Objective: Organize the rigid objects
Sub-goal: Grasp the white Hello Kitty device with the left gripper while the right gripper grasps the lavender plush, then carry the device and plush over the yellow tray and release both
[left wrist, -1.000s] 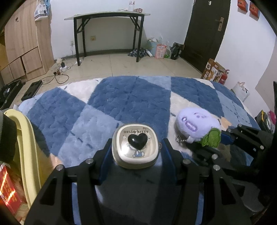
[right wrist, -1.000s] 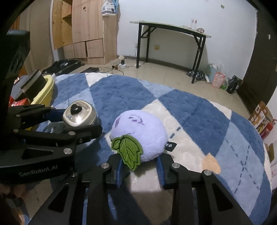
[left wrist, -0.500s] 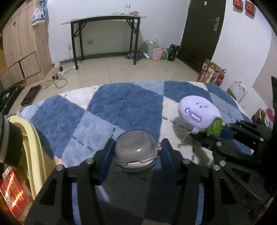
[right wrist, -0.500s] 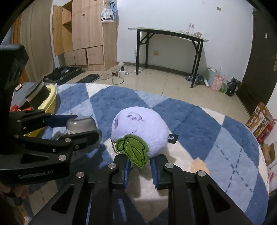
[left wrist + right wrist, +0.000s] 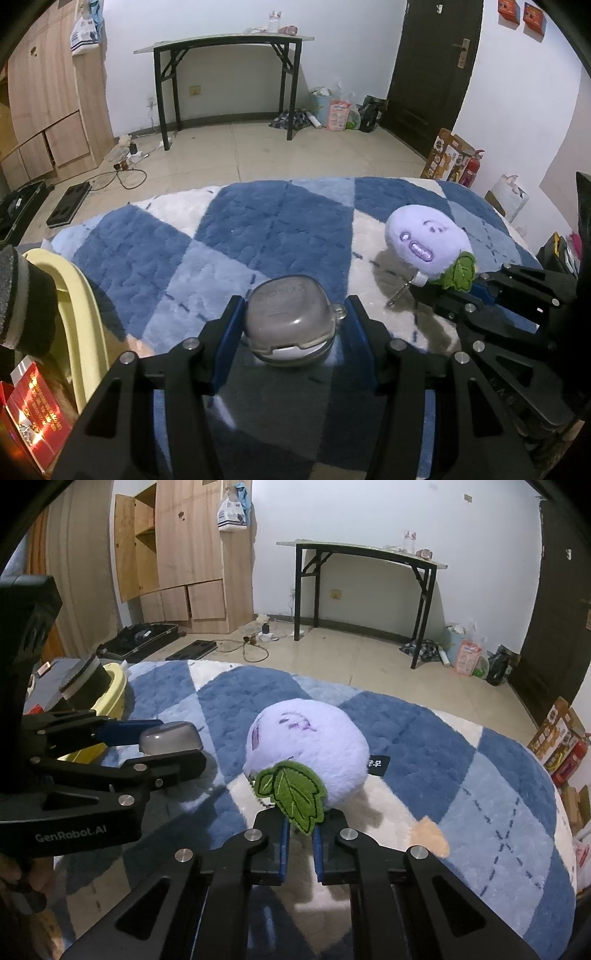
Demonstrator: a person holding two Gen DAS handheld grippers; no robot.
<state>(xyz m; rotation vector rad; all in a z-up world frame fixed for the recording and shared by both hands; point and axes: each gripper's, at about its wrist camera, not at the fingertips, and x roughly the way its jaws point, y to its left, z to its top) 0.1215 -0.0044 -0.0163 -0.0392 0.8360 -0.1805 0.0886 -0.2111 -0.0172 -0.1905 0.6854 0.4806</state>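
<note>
My left gripper [image 5: 291, 325] is shut on a small rounded case [image 5: 290, 325] with a clear grey cover, held above the blue checked rug [image 5: 258, 240]; its back faces the camera. The case also shows in the right wrist view [image 5: 170, 736]. My right gripper [image 5: 300, 830] is shut on the green leaf end of a purple plush toy [image 5: 306, 757] and holds it just above the rug. The plush [image 5: 424, 243] shows at the right in the left wrist view, face toward the camera, with the right gripper [image 5: 476, 284] below it.
A pale yellow basket [image 5: 79, 302] stands at the rug's left edge with a dark cylinder [image 5: 22, 295] in it and a red box [image 5: 33, 410] beside it. Beyond the rug is tiled floor, a black-legged table [image 5: 225, 40], a wooden cabinet [image 5: 184, 546] and a dark door [image 5: 432, 66].
The case in my left gripper has tipped from face-up to back toward the camera and risen. My right gripper has narrowed onto the plush's leaf end and lifted it.
</note>
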